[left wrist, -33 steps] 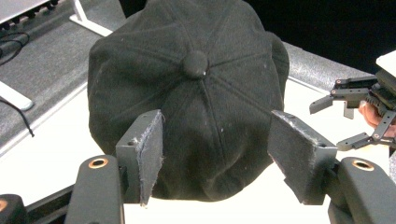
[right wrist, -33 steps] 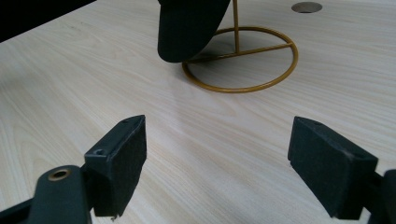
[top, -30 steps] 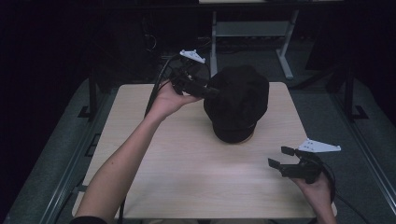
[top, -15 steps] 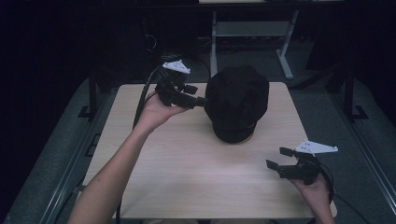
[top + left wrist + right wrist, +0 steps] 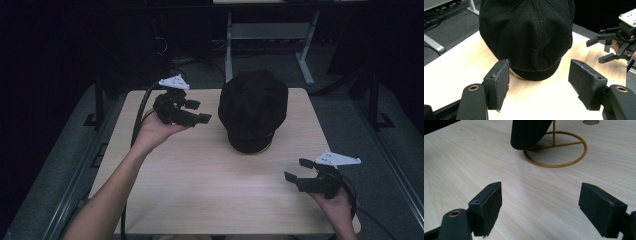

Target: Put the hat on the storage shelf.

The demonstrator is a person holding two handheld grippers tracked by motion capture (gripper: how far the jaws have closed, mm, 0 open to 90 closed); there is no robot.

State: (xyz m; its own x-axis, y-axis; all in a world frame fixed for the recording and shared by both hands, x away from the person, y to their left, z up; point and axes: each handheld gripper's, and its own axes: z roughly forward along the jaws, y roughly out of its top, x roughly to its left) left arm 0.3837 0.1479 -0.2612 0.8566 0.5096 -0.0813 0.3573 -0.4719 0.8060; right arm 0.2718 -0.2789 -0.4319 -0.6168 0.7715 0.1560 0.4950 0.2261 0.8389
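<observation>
The black fabric cap (image 5: 253, 109) sits on its gold wire stand (image 5: 556, 150) on the worktop (image 5: 200, 190). Your left gripper (image 5: 198, 112) and right gripper (image 5: 296, 170) both have open, empty jaws, so nothing is grasped yet.

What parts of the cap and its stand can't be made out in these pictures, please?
- Stand's upper part: hidden under the black cap in the high view.
- Cap's top: cut off by the upper edge in the right gripper view.
- Gold ring base: mostly covered by the cap's brim in the left gripper view.
</observation>
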